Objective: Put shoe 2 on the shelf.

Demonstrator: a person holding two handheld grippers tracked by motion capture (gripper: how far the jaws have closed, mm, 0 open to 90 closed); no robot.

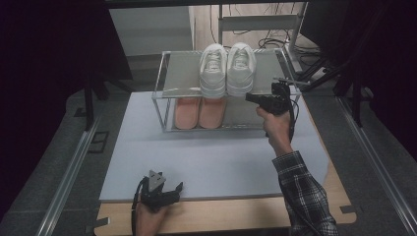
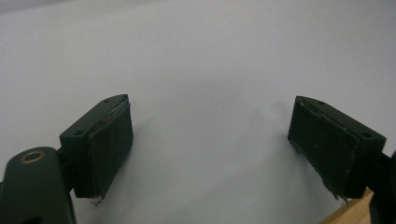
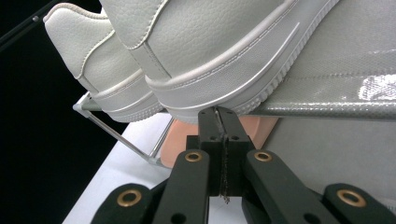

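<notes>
Two white sneakers (image 1: 213, 69) (image 1: 241, 69) stand side by side on the top shelf of a metal-framed rack (image 1: 158, 93), heels toward me. Below them a pair of pink shoes (image 1: 199, 112) lies on the lower shelf. My right gripper (image 1: 248, 97) is held at the rack's front, just under the right sneaker's heel. In the right gripper view its jaws (image 3: 218, 112) are pressed together with nothing between them, tips right below the near sneaker's sole (image 3: 210, 46); contact is unclear. My left gripper (image 1: 172, 186) rests low by the mat's front edge, open (image 2: 210, 102) over bare mat.
The rack stands at the back of a pale blue-grey mat (image 1: 211, 162) laid on a wooden board (image 1: 231, 214). Metal rails (image 1: 69, 172) run along both sides of the table. Cables and table legs (image 1: 275, 39) lie on the floor behind the rack.
</notes>
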